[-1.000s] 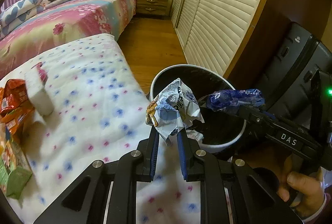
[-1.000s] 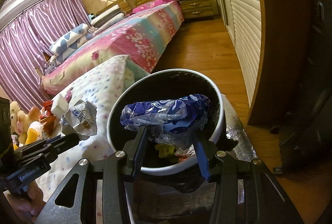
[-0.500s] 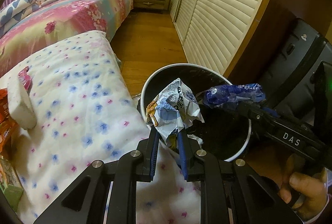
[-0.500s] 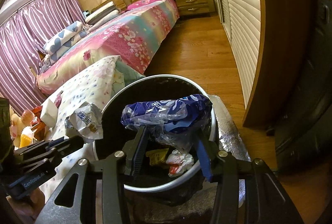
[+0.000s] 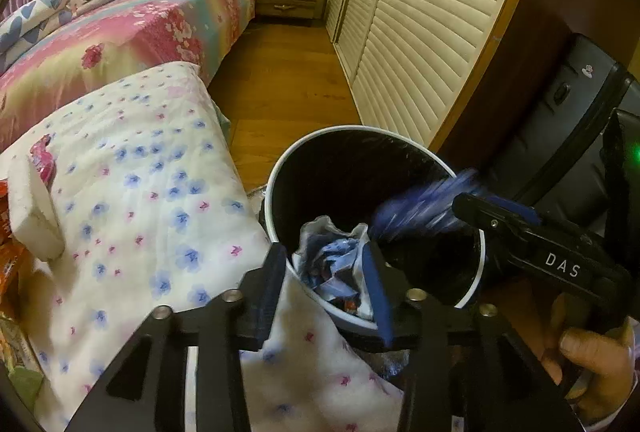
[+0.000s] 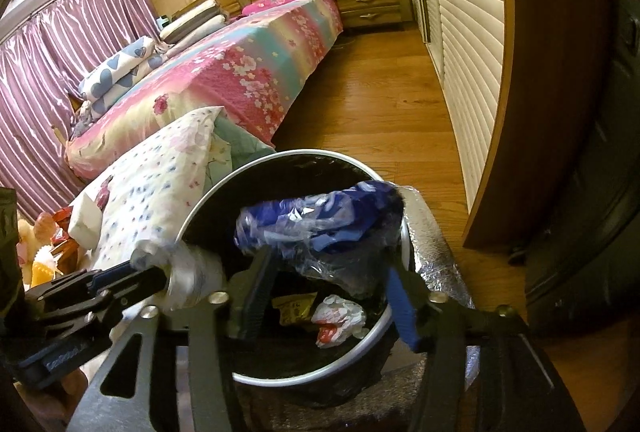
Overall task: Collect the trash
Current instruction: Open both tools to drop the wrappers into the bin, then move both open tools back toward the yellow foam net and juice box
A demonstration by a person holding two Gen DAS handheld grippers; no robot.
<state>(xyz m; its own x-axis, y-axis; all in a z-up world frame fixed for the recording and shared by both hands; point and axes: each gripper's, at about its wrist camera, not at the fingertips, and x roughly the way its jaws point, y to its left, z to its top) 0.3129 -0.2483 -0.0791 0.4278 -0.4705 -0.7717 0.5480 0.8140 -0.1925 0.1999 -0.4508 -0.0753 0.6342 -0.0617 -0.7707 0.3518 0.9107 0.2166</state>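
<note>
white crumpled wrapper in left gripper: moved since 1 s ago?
Yes. The white wrapper has dropped from above the bin rim to inside the bin, between the opening jaws of the left gripper.

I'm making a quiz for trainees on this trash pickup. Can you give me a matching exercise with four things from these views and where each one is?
Things:
1. blue plastic wrapper
2. white crumpled wrapper
3. white foam block
4. nightstand

Places:
A. on the flowered blanket
B. between the left gripper fingers, at the bin's near rim
C. at the far wall beside the bed
D. between the right gripper fingers, over the trash bin

Pairs: 1-D, 2-B, 3-A, 4-C
</note>
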